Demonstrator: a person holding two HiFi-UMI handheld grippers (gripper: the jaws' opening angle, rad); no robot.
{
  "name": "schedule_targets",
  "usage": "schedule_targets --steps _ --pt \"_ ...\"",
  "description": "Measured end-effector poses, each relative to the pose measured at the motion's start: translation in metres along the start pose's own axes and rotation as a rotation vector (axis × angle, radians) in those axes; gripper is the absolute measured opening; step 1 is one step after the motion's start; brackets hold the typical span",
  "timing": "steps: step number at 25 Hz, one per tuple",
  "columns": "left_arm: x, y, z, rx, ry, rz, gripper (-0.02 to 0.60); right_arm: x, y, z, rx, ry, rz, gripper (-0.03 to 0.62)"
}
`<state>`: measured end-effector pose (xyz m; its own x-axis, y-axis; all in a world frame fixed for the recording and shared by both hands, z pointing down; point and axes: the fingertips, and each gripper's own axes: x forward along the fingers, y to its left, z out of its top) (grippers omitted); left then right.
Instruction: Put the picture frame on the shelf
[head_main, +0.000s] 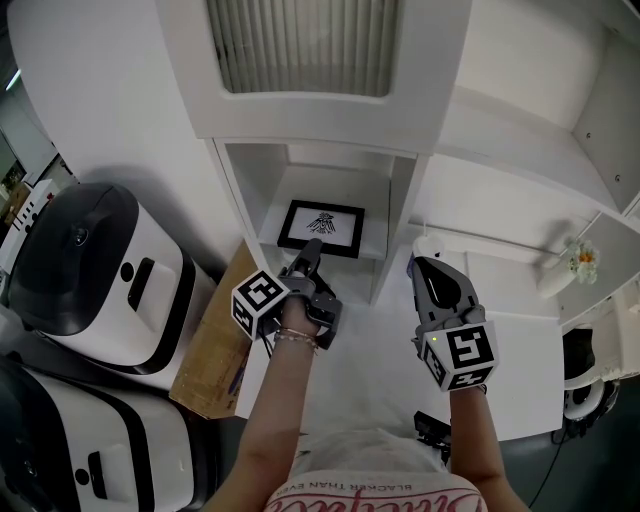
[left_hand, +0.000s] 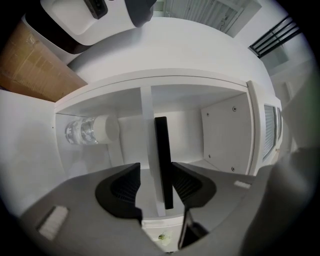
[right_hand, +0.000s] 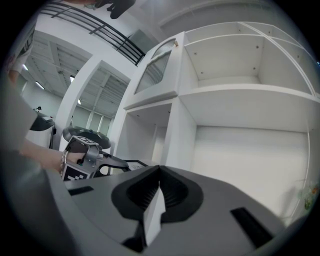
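Observation:
The black picture frame, with a dark drawing on white, lies face up on a board in a cubby of the white shelf unit. My left gripper reaches to the frame's near edge. In the left gripper view the frame shows edge-on between the jaws of the left gripper. These jaws are spread wide: a clear gap on one side, the other pad close against the frame. My right gripper hovers to the right, in front of the shelf. Its jaws meet with nothing between them.
Two white-and-black appliances stand on the floor at the left, with a cardboard sheet beside the shelf. A clear glass jar sits in the neighbouring cubby. A small flower sits at the far right. Empty shelf compartments are ahead of the right gripper.

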<state>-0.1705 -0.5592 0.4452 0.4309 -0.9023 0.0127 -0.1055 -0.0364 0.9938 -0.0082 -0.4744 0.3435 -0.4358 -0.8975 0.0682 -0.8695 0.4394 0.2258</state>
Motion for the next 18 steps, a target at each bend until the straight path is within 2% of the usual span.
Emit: schedule_targets --steps 18 --pt "0.026 0.0 0.01 0.041 0.008 0.015 0.178 0.014 0.008 -0.005 -0.006 0.049 -0.029 0.008"
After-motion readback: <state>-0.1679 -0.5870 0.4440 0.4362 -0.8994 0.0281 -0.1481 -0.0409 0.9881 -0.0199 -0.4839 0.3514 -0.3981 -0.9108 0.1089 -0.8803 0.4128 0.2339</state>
